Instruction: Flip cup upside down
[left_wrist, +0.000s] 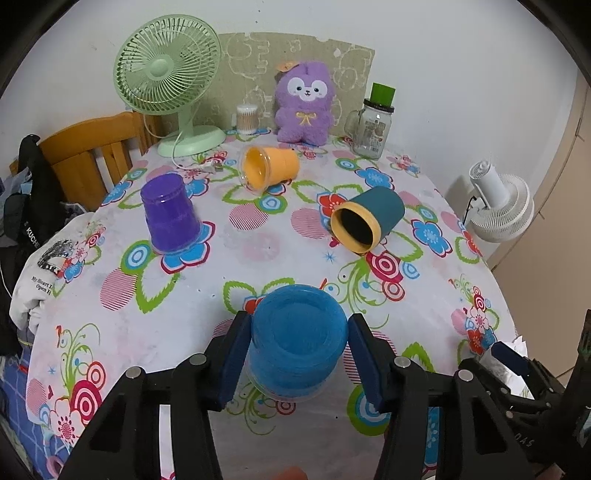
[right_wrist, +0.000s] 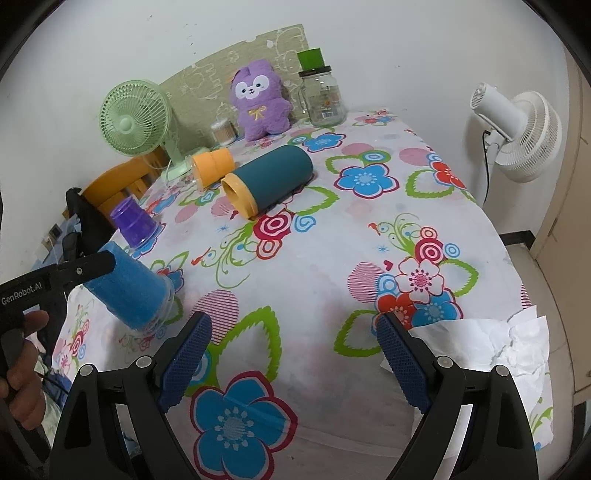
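Observation:
My left gripper (left_wrist: 295, 350) is shut on a blue cup (left_wrist: 297, 338), held bottom-up and tilted just above the flowered tablecloth near the front edge. It also shows in the right wrist view (right_wrist: 129, 286), mouth angled down to the right. A purple cup (left_wrist: 170, 214) stands upside down at the left. An orange cup (left_wrist: 267, 166) and a teal cup with a yellow rim (left_wrist: 365, 219) lie on their sides further back. My right gripper (right_wrist: 295, 365) is open and empty over the cloth.
A green desk fan (left_wrist: 166, 74), a cotton-swab pot (left_wrist: 246, 119), a purple plush toy (left_wrist: 304, 103) and a glass jar with a green lid (left_wrist: 373, 125) line the back wall. A white fan (left_wrist: 498, 206) stands off the right edge. Crumpled paper (right_wrist: 498, 350) lies front right.

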